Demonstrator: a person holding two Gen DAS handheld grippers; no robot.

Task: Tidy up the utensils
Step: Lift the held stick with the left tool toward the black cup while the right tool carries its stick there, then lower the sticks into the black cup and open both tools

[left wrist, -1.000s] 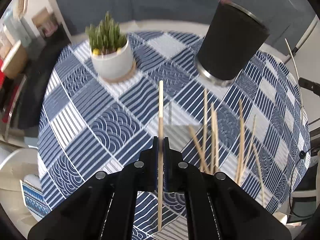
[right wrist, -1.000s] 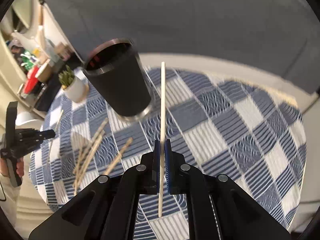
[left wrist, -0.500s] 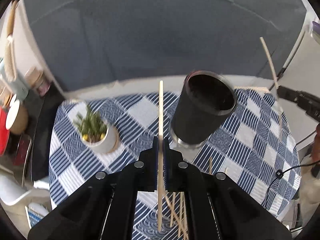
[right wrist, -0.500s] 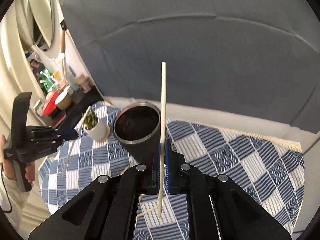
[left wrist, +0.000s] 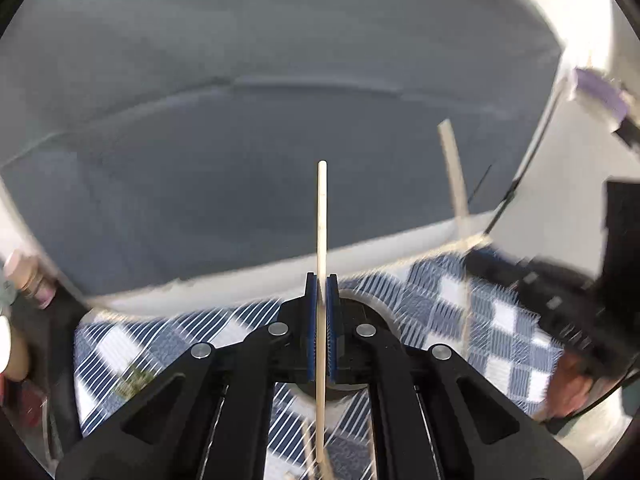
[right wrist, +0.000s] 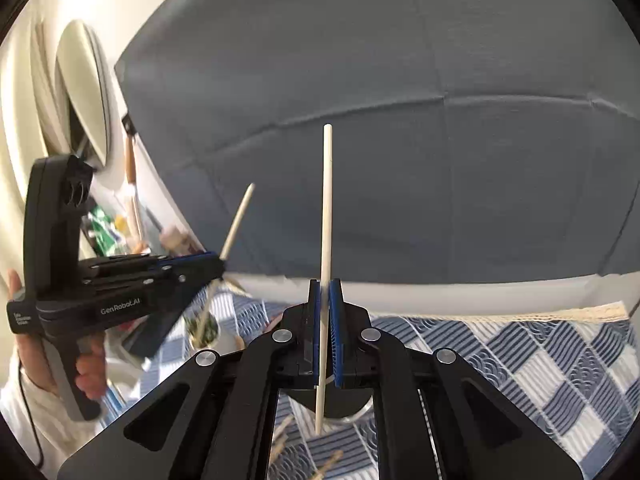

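Note:
My left gripper (left wrist: 321, 284) is shut on a pale wooden chopstick (left wrist: 322, 216) that stands upright between its blue pads. My right gripper (right wrist: 326, 286) is shut on a second chopstick (right wrist: 326, 200), also upright. Both are raised above the table. The dark cup (right wrist: 340, 404) sits just behind and below the right gripper's fingers, mostly hidden; in the left wrist view its rim (left wrist: 372, 312) peeks out behind the fingers. The left gripper (right wrist: 218, 266) with its chopstick (right wrist: 238, 220) shows at the left of the right wrist view. Several loose chopsticks (right wrist: 328, 464) lie on the cloth.
A blue-and-white patterned cloth (right wrist: 520, 360) covers the round table. A small potted plant (right wrist: 202, 330) stands at the left. A grey sofa back (right wrist: 400, 120) fills the far side. Shelves with bottles (right wrist: 104, 228) are at the far left.
Both grippers have tilted further up and moved in over the cup, which is now largely hidden behind the fingers. The two grippers have come closer together. Both still hold their chopsticks.

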